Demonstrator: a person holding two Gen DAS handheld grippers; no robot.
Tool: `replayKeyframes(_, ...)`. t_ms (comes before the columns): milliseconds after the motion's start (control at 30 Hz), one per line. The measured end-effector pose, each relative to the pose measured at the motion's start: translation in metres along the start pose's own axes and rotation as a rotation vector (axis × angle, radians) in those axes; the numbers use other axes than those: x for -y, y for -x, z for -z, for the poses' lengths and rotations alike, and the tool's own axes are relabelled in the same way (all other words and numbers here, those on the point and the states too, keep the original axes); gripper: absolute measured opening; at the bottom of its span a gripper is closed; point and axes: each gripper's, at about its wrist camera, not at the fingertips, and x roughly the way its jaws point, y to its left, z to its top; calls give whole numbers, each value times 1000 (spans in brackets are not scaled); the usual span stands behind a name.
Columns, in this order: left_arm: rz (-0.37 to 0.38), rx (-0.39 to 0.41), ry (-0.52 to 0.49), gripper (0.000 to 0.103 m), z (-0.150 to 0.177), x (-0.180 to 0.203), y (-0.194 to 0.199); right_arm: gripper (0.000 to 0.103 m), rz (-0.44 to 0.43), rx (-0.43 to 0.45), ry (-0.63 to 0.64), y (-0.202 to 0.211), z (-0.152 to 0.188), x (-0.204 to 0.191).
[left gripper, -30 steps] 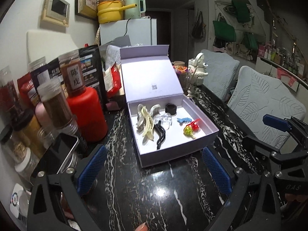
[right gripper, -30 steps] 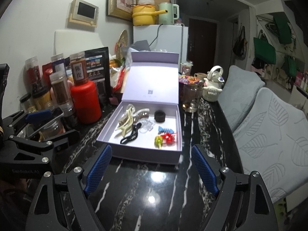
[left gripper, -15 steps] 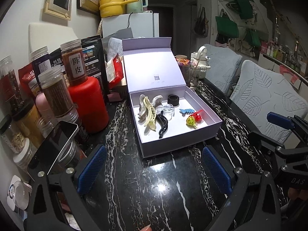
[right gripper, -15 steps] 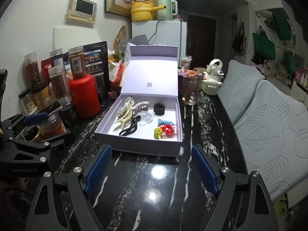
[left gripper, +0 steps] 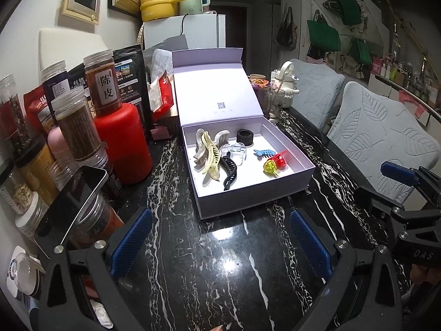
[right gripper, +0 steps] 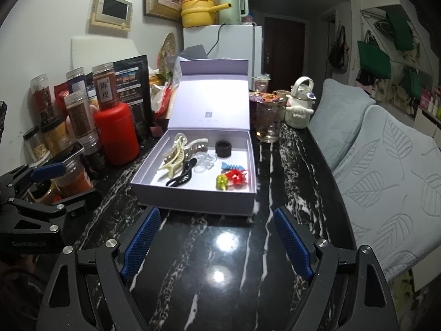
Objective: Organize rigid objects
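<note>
Since nothing is in either claw, I judge handling from how the pieces lie.
Hair clips: cream claw clip [left gripper: 210,151], pearly clip [left gripper: 199,144] and black clip [left gripper: 229,172] lie tangled at the left of the lavender box [left gripper: 248,195]; they look like hard, light, glossy plastic, likely to slip, so I would pinch each across its spine, not its teeth.
Clear clip: [left gripper: 235,151] in the middle, hard to read, probably brittle.
Small pieces: blue fishbone clip [left gripper: 264,153], red clip [left gripper: 281,160] touching a yellow-green one [left gripper: 271,167]; tiny and light, best taken by the body.
Black ring: [left gripper: 244,137] near the back wall, squat; grip across its sides.
Box: lid [left gripper: 217,93] stands open, on the black marble tabletop [left gripper: 220,262].
Left claw: [left gripper: 220,244] open, empty, short of the box.
Right claw: [right gripper: 216,244] open wide, empty, facing the front wall.
Neighbours: red canister [left gripper: 121,143] and jars [left gripper: 77,127] crowd the left.
</note>
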Motion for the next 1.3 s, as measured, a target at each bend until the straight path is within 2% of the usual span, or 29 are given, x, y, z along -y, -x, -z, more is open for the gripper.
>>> replayKeyframes(1300,4,-35,-4,102,6,0,-12,86,20,-27,-1,-9,6,1)
